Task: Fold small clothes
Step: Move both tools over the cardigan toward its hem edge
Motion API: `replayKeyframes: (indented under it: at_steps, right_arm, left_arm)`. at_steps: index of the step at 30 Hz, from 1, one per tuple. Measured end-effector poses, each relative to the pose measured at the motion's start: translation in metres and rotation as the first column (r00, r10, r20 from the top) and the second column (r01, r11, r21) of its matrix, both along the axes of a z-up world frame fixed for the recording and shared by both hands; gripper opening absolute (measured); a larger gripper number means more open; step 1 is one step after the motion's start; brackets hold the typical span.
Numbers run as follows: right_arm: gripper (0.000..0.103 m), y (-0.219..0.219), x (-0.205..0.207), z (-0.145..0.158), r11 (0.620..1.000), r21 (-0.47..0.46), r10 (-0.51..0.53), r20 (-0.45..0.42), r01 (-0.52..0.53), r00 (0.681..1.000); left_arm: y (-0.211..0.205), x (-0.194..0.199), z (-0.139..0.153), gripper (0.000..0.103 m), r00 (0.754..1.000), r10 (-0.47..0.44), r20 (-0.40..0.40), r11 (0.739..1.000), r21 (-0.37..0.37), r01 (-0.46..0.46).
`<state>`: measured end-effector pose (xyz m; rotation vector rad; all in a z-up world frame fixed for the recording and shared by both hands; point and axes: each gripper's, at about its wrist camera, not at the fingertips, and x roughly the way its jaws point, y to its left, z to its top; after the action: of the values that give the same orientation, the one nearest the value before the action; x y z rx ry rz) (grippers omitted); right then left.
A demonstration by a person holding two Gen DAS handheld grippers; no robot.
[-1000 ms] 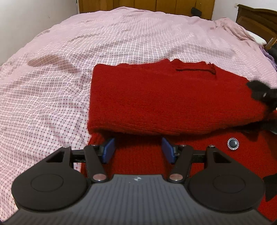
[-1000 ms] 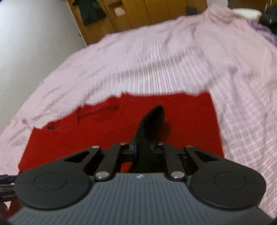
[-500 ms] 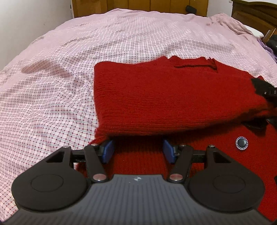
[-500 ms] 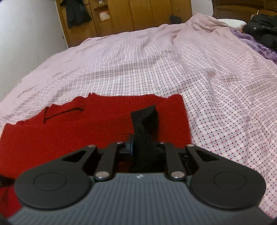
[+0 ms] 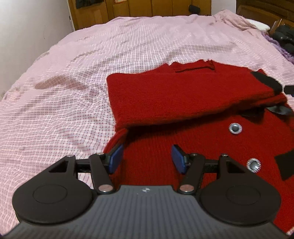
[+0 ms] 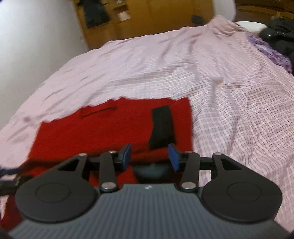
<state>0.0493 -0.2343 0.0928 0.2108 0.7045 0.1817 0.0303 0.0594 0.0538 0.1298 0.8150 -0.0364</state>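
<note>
A small red knit garment (image 5: 183, 92) lies on the bed, its far half folded over the near half, which carries two round silver buttons (image 5: 235, 128) and black trim. It also shows in the right wrist view (image 6: 110, 134), with a black cuff (image 6: 161, 126) lying flat on top. My left gripper (image 5: 147, 158) is open and empty just above the garment's near left part. My right gripper (image 6: 149, 156) is open and empty just behind the black cuff.
The bed has a pink checked cover (image 5: 64, 101) that spreads widely left and beyond. A white wall (image 5: 27, 27) is at the left and wooden wardrobes (image 5: 147, 9) at the back. Dark clothes (image 6: 279, 36) and a purple cloth lie at the far right.
My right gripper was shut on the black cuff; it has opened and drawn back, and the cuff now lies flat on the garment. My left gripper stayed open and rose a little.
</note>
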Motion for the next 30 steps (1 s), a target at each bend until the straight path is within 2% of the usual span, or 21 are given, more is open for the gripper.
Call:
replayKeyframes:
  at_steps: [5, 11, 19, 21, 22, 30]
  right_arm:
    - [0.048, 0.005, -0.042, 0.024, 0.993, 0.008, 0.115, 0.002, -0.115, 0.993]
    - [0.048, 0.01, -0.089, 0.05, 0.969, 0.063, 0.237, 0.009, -0.237, 0.972]
    - [0.049, 0.022, -0.157, 0.082, 0.949, -0.066, 0.311, 0.069, -0.307, 0.948]
    - [0.059, 0.027, -0.171, 0.079, 0.942, -0.114, 0.325, 0.074, -0.316, 0.943]
    - [0.06, 0.031, -0.176, 0.074, 0.937, -0.139, 0.332, 0.069, -0.32, 0.941]
    - [0.06, 0.073, -0.204, 0.005, 0.867, -0.361, 0.365, -0.011, -0.344, 0.931]
  left_arm:
    - [-0.002, -0.031, 0.018, 0.066, 1.0, -0.017, 0.025, 1.0, -0.024, 0.018]
    - [-0.01, -0.074, 0.033, 0.066, 0.997, -0.042, 0.068, 0.999, 0.015, 0.041]
    - [-0.019, -0.129, 0.04, 0.073, 0.992, -0.09, 0.087, 0.995, 0.037, 0.088]
    - [-0.02, -0.142, 0.038, 0.074, 0.991, -0.103, 0.086, 0.994, 0.036, 0.1]
    - [-0.022, -0.149, 0.036, 0.074, 0.991, -0.107, 0.081, 0.994, 0.036, 0.104]
    - [-0.029, -0.183, 0.008, 0.075, 0.991, -0.131, 0.018, 0.99, 0.056, 0.13]
